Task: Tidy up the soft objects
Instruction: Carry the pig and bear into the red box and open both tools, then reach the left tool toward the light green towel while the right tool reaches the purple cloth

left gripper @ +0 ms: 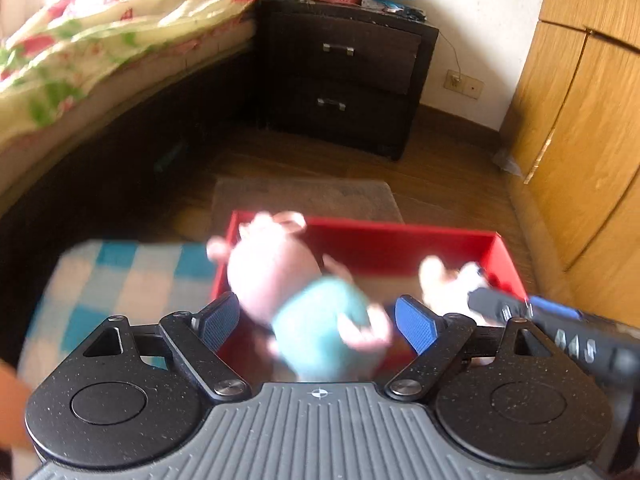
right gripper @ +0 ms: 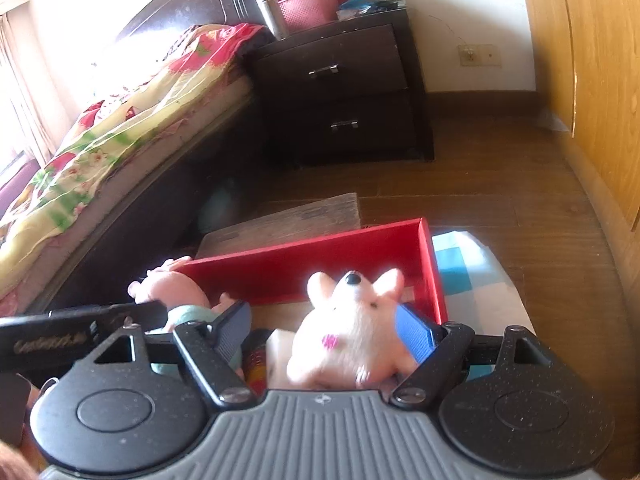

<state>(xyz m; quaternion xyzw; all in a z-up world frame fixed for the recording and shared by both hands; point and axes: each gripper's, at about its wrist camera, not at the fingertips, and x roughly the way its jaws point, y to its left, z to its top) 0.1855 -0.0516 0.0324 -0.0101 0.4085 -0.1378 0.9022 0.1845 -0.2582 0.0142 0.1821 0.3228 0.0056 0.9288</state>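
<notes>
A pink pig plush in a teal shirt (left gripper: pixel 304 300) sits blurred between the wide-spread fingers of my left gripper (left gripper: pixel 318 320), over the red box (left gripper: pixel 400 246); neither pad clearly touches it. It also shows in the right wrist view (right gripper: pixel 176 292) at the box's left edge. A white plush with pink ears (right gripper: pixel 352 332) lies between the fingers of my right gripper (right gripper: pixel 328 328), against the right blue pad (right gripper: pixel 414 330), with a gap to the left pad. The red box (right gripper: pixel 320 264) is open-topped. The white plush shows in the left wrist view (left gripper: pixel 448 280) too.
A blue-and-white checked cloth (left gripper: pixel 120 280) lies under the box, on a wooden floor with a grey mat (left gripper: pixel 304 196). A bed (left gripper: pixel 80 60) stands left, a dark nightstand (left gripper: pixel 340 80) behind, and a wooden wardrobe (left gripper: pixel 580 120) right.
</notes>
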